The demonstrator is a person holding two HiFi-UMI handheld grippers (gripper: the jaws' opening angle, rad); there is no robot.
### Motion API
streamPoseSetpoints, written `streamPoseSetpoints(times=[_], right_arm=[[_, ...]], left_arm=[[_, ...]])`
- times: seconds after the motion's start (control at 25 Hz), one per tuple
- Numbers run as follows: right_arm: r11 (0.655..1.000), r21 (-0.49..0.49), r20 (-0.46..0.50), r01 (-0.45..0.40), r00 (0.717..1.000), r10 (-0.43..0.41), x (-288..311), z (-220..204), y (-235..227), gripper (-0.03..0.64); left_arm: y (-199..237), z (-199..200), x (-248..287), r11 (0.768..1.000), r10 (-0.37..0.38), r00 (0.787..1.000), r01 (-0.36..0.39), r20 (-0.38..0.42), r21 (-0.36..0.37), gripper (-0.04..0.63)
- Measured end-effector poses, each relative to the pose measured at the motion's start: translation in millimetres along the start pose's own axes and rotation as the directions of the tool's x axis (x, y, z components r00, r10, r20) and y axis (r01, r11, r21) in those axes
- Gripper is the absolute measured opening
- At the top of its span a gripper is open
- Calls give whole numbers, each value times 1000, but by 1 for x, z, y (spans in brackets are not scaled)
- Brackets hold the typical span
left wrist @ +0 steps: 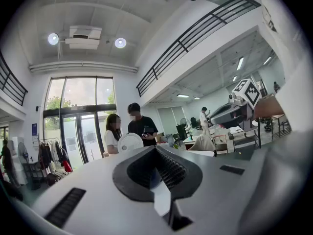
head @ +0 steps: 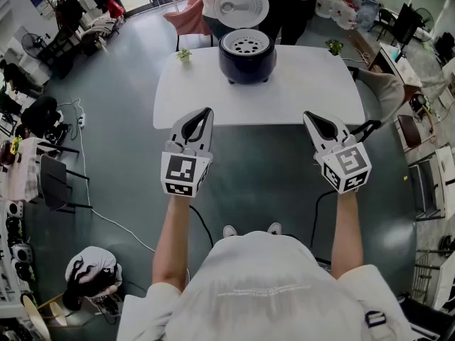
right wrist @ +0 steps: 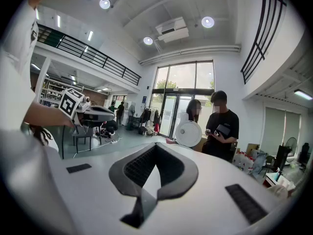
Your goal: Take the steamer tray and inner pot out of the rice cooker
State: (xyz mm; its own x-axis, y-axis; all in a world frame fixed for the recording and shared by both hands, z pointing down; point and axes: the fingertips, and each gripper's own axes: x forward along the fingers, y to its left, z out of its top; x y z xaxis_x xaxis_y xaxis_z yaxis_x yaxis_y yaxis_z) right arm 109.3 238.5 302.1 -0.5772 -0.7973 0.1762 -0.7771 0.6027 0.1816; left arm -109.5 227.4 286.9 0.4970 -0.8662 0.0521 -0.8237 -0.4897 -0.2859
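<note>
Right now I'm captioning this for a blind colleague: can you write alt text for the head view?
A dark rice cooker stands open on a white table, its perforated steamer tray inside. Nearer the camera, a person holds the left gripper and right gripper shut and empty.

Your right gripper has its fingers pressed together on nothing; beyond them stands the raised white lid, a person behind it.

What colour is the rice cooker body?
The rice cooker body is dark navy, almost black; its open lid is white. The head view shows it best.
</note>
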Motion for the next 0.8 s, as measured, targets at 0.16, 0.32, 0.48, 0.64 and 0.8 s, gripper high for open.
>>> streamPoseSetpoints(times=[0.16,0.32,0.48,0.64,0.8], right_arm=[[1000,11,21,-4,1000,4,0,3,2,23],[999,43,54,0,999,-2,-2,9,1,23],[999,37,44,-19,999,18,-1,7,2,23],[999,22,25,-49,999,48,1,3,7,23],[998,39,41,-49,998,48,1,3,3,23]], left_arm=[[3,-3,-2,1000,5,1000,-5,-4,11,9],[3,-2,-3,1000,3,1000,-3,-2,15,9],[1,-4,-1,1000,2,1000,-2,-16,16,9],[2,-5,0,1000,5,1000,-4,-16,12,9],[1,-6,1,1000,4,1000,-4,-17,10,9]])
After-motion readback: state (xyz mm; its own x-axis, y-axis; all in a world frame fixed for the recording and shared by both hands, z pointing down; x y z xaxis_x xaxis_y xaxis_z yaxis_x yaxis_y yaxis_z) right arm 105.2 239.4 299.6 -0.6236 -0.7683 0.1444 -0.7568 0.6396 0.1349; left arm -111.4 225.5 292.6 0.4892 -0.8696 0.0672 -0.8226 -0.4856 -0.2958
